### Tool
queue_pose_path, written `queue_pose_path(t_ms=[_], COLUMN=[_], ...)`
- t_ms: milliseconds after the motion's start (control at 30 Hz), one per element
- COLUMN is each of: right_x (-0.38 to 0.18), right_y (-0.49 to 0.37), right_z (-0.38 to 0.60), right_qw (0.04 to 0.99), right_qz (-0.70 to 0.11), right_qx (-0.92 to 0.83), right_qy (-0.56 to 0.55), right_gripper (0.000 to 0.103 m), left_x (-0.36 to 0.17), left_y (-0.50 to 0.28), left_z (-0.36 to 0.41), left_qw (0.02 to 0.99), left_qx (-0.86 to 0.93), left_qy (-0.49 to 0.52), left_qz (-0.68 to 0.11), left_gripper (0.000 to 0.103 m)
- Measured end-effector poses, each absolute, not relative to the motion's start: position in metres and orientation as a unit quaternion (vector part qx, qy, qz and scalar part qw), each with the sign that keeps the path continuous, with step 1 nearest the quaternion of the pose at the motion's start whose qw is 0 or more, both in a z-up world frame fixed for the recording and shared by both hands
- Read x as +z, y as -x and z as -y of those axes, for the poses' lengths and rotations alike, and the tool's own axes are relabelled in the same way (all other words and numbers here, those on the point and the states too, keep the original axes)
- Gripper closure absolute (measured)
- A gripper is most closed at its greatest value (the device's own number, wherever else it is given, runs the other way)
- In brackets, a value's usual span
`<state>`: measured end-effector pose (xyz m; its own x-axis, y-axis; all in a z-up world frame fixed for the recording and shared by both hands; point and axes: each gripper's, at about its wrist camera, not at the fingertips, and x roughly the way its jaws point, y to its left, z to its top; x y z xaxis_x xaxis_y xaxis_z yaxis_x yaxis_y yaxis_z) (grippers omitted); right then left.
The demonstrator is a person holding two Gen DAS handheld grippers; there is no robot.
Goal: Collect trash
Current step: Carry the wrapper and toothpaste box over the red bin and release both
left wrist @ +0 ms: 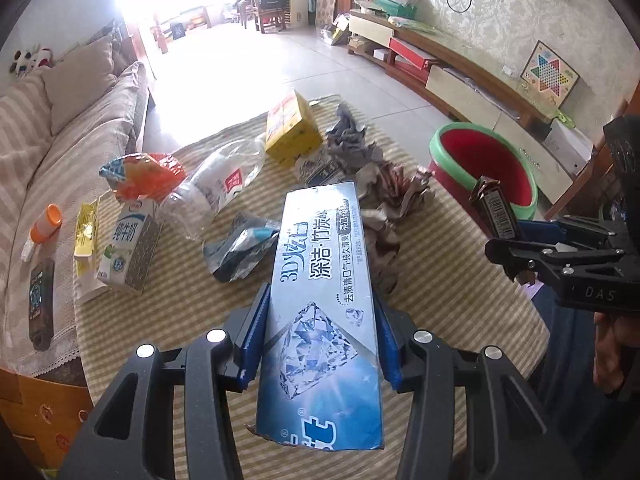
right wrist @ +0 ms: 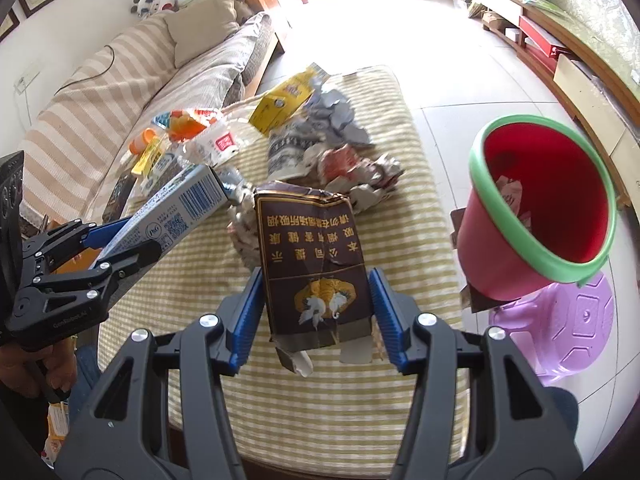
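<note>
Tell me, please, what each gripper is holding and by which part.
Left gripper clamps the blue toothpaste box across its long sides. Right gripper clamps the brown cigarette pack by its sides.

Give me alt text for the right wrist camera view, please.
The right claw grips a crumpled brown cigarette pack above a striped table mat, beside a red bucket with a green rim. At left, the left claw holds a blue toothpaste box.

Left hand-held gripper (left wrist: 320, 344), right hand-held gripper (right wrist: 316, 312): black frames, silver screws, ribbed blue pads.
</note>
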<state>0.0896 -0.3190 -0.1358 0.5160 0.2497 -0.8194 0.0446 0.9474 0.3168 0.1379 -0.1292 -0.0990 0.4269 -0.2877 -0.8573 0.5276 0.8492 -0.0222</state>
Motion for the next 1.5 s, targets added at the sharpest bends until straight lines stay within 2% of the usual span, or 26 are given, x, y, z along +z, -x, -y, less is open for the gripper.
queue_pose_path(t_ms=[300,567,900,1167,1267,1333,1433,1500], right_x=[-0.116,-0.112,-0.135,-0.158,-0.164,-0.166,-0.169,-0.171], right_y=[-0.091,-0.091,-0.099,-0.112,-0.113,-0.113,-0.114,-0.116], right_z=[0.385,0.471,0.551,0.571,0.572,0.569,0.569,0.568], right_qw=[0.872,0.877,0.867,0.858,0.855,0.854,0.853,0.852], right_qz=[-0.458,-0.435,-0.434,-0.446,-0.450,-0.452,-0.454,-0.458], right_qx=[0.019,-0.035,-0.077,-0.080,-0.081,-0.081,-0.082,-0.081], right_qy=[-0.172,-0.202,-0.234,-0.243,-0.244,-0.244,-0.243,-0.242], right_gripper=[0.052,0.052,0.052,0.052,0.052,0.052,0.052,0.052], left_x=[-0.063,-0.057,-0.092,-0.122,-0.128,-0.128,-0.126,-0.124], left_y=[-0.149,-0.165,-0.199,-0.220,-0.226,-0.228,-0.228,-0.229], left_z=[0.192,0.281,0.384,0.426,0.432,0.433,0.431,0.426], left_qw=[0.845,0.826,0.788,0.769,0.768,0.770,0.773,0.775], left_qx=[-0.285,-0.341,-0.376,-0.373,-0.367,-0.362,-0.363,-0.362], left_qy=[-0.072,-0.060,-0.030,-0.021,-0.017,-0.014,-0.016,-0.012], left_qz=[-0.447,-0.445,-0.486,-0.519,-0.525,-0.525,-0.519,-0.518], left_gripper=[0.058,0.058,0.058,0.056,0.049,0.039,0.032,0.032])
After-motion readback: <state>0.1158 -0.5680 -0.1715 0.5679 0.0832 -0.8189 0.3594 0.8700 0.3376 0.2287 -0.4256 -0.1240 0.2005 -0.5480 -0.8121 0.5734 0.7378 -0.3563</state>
